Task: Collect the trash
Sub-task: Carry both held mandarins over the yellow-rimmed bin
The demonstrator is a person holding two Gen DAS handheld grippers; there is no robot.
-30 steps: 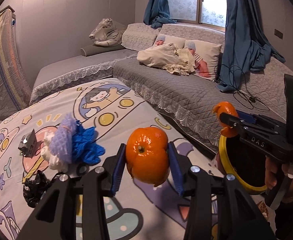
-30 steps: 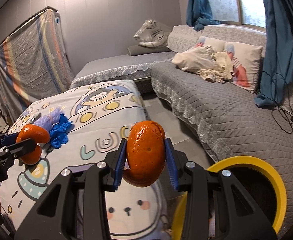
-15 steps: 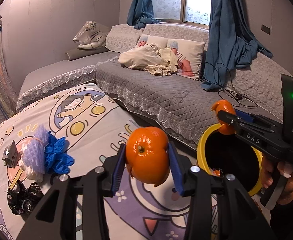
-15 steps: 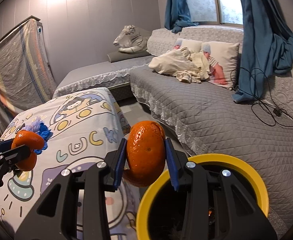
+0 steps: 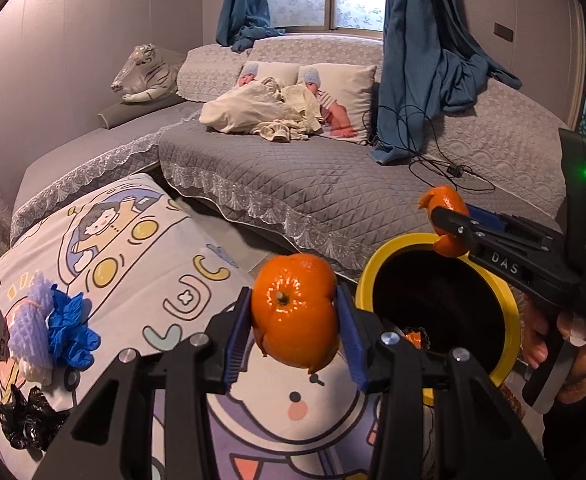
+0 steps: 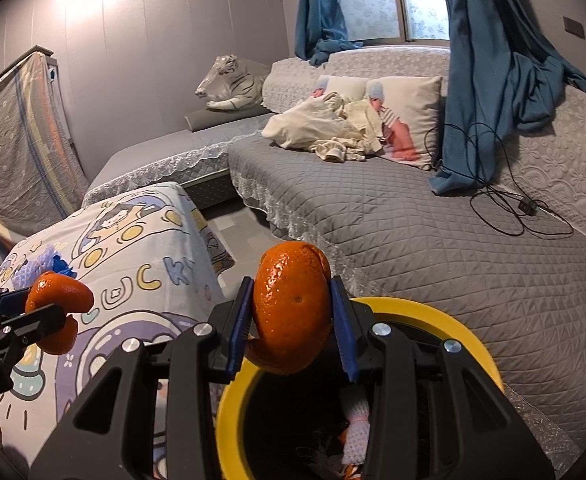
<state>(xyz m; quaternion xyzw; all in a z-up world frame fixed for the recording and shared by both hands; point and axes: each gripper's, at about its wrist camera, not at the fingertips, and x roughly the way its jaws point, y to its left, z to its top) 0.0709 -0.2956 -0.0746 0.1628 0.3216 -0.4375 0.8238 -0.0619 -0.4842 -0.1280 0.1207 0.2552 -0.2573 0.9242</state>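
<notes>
Both peels held, bin mouth clear.
My left hand-held gripper (image 5: 295,322) grips orange peel (image 5: 293,316) at the yellow bin's (image 5: 507,312) nine-o'clock rim; my right hand-held gripper (image 6: 291,318) clamps another peel (image 6: 289,306) over its open mouth.

Ahead of our right gripper (image 6: 291,322) the bin (image 6: 425,314) mouth gapes open below — only its yellow rim intrudes. Right of our left gripper (image 5: 295,330) the other tool crosses above that rim.
</notes>
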